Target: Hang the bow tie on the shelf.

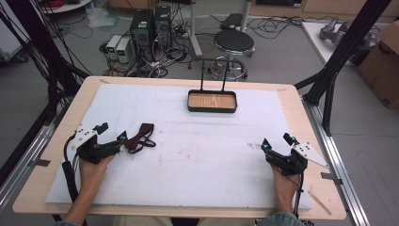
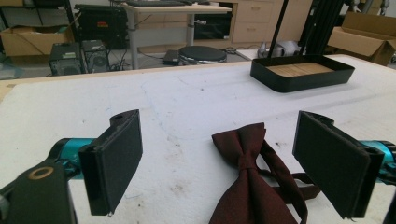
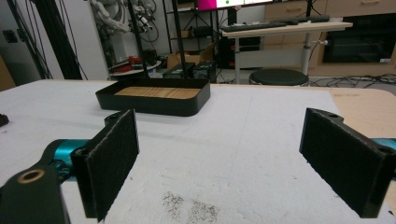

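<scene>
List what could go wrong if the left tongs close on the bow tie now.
1. The bow tie lies off-centre between the open left tongs, nearer one pad, so a close may pinch only a wing.
2. Its strap trails loose beside it and could drag or snag when lifted.
3. The black tray sits far across the table, a long carry for limp fabric.

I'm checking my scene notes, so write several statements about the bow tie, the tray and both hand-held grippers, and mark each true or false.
1. The dark red bow tie lies on the white mat. True.
2. The bow tie sits inside the black tray. False: it lies apart from the tray, by the left hand-held gripper.
3. The left hand-held gripper is open. True.
4. The right hand-held gripper grips the tray. False: it is open, holding nothing.
5. The tray has a wooden floor. True.
</scene>
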The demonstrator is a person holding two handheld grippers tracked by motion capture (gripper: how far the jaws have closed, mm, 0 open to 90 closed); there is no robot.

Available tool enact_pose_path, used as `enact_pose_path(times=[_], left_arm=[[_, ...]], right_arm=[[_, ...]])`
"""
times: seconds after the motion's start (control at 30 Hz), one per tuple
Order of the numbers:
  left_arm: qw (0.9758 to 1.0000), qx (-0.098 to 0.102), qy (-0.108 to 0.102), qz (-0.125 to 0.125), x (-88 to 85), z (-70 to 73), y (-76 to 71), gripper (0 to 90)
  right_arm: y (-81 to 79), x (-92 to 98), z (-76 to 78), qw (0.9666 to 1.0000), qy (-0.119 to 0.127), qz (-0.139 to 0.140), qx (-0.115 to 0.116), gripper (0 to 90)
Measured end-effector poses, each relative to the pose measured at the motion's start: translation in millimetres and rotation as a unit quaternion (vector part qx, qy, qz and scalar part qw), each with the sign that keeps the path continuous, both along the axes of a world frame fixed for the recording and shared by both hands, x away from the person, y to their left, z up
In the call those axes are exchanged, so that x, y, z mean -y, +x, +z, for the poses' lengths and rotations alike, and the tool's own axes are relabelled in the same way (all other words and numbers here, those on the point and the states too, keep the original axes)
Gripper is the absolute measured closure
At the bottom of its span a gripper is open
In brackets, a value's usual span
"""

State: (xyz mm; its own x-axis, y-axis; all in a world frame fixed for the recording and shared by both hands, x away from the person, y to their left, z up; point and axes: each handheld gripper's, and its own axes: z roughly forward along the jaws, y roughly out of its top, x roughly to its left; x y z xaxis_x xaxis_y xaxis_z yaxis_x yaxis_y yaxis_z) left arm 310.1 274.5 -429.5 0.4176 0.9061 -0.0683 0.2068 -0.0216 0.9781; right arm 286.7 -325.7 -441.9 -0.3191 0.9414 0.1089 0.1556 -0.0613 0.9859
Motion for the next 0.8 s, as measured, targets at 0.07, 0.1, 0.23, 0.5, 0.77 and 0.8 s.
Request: enact_pose_path(times=[0.07, 0.1, 0.23, 0.5, 0.77, 0.8], left_arm=[[1.0000, -0.003, -0.001, 0.001, -0.2, -0.3, 0.3, 16.4], [1.0000, -0.004, -0.002, 0.000, -0.5, -0.4, 0.6, 16.4], [1.0000, -0.007, -0.002, -0.001, 0.3, -0.6, 1.2, 16.4], [0.9997, -0.022, 0.005, -0.006, 1.0, -0.7, 4.2, 17.1], [0.9994, -0.032, 0.015, -0.004, 0.7, -0.4, 10.9, 17.1], [0.9992, -0.038, 0.015, -0.005, 0.5, -0.6, 13.0, 17.1]], right_arm=[[0.0, 0.0, 0.0, 1.0000, -0.001, 0.000, 0.000, 11.1], [0.0, 0.1, -0.1, 1.0000, -0.002, 0.000, 0.000, 11.1], [0.0, 0.0, -0.1, 1.0000, -0.003, 0.000, 0.000, 11.1], [-0.2, -0.4, 0.0, 1.0000, -0.002, 0.000, -0.001, 11.1], [-0.2, -0.8, 0.0, 1.0000, -0.003, 0.000, -0.001, 11.1], [-0.2, -0.8, 0.0, 1.0000, -0.003, 0.000, -0.001, 11.1]])
